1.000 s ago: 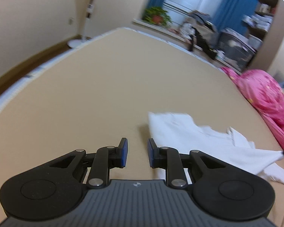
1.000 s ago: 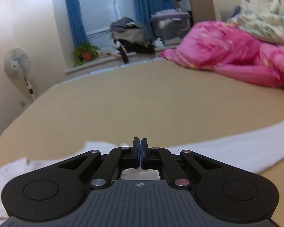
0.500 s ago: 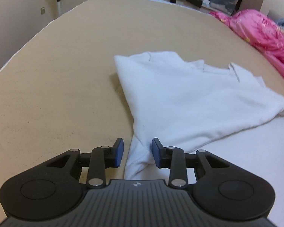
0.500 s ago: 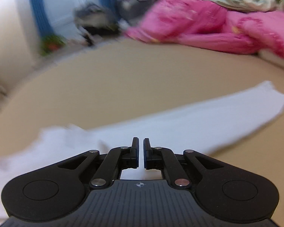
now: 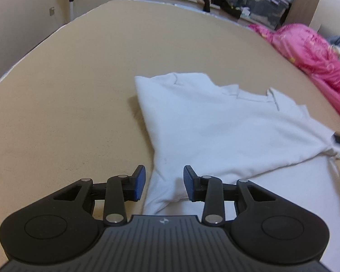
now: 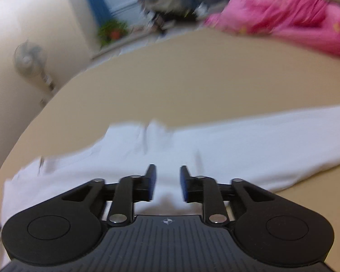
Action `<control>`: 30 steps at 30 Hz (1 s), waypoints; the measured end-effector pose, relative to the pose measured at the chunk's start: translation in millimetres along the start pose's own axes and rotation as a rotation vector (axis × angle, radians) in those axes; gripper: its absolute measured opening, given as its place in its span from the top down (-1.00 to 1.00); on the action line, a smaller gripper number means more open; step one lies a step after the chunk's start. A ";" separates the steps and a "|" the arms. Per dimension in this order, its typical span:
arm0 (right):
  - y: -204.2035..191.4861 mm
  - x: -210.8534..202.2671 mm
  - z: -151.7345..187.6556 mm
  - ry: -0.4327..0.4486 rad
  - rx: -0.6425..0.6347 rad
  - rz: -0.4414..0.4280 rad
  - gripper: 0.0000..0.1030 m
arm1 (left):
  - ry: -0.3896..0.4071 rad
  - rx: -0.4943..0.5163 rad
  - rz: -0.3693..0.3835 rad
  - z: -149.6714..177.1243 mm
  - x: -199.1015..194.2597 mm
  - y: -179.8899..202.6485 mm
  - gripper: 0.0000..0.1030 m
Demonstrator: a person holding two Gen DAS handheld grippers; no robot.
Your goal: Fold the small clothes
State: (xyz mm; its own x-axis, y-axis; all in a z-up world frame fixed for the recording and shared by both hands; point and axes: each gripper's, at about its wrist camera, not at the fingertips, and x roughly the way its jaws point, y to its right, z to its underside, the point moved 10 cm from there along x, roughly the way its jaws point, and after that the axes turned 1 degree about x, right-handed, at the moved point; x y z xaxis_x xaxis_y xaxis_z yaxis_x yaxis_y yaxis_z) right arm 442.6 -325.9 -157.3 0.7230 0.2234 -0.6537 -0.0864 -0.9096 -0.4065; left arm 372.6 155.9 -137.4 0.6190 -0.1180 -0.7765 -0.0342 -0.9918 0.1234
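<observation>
White shirt point(image 5: 226, 133): lies partly folded on the tan bed point(image 5: 68, 90), collar away from the cameras. Left view alone shows the folded edge and collar sharply; right view, blurred, alone shows a long sleeve point(image 6: 272, 145) stretched rightward. Left gripper point(image 5: 164, 182): jaws spread and opening, shirt's corner between them, pads not pressing. Right gripper point(image 6: 166, 182): jaws parted and opening above the cloth, gripping nothing.

both tongs tilted downward, left tongs point(image 5: 164, 182) and right tongs point(image 6: 166, 182) opening, nothing pinched
</observation>
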 end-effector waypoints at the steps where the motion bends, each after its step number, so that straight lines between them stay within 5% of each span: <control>1: 3.4 5.8 10.8 -0.047 -0.002 0.028 0.47 | -0.014 0.005 -0.005 3.1 2.7 -0.4 0.20; 4: 15.9 2.3 9.9 -0.029 0.079 0.059 0.62 | -0.057 0.065 -0.044 15.9 13.0 1.3 0.16; 8: 7.4 -20.1 -5.3 0.066 0.038 0.027 0.31 | -0.032 0.071 -0.048 11.0 5.0 7.5 0.15; 10: 4.8 -11.7 8.2 -0.014 -0.009 -0.011 0.10 | -0.034 0.076 -0.034 11.8 6.4 12.1 0.15; 12: 18.0 -1.7 22.9 -0.076 -0.034 0.050 0.16 | -0.051 0.118 -0.056 17.2 9.3 14.8 0.08; 16: 54.2 -21.7 1.8 0.018 0.146 0.089 0.15 | -0.068 0.119 -0.053 18.2 11.8 11.9 -0.01; 23: 164.6 -54.9 -18.0 0.130 0.382 0.222 0.15 | -0.082 0.122 -0.044 18.4 16.1 10.7 -0.05; 30: 266.4 -65.7 -2.6 0.193 0.569 0.350 0.14 | -0.092 0.119 -0.035 16.3 19.8 10.7 -0.07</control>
State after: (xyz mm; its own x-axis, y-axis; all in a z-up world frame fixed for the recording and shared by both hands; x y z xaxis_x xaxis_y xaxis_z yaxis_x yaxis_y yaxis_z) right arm 373.9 -583.8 -221.0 0.6919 -0.1636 -0.7032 -0.6442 -0.5798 -0.4989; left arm 371.7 142.2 -161.5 0.5471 -0.0814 -0.8331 -0.1101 -0.9936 0.0248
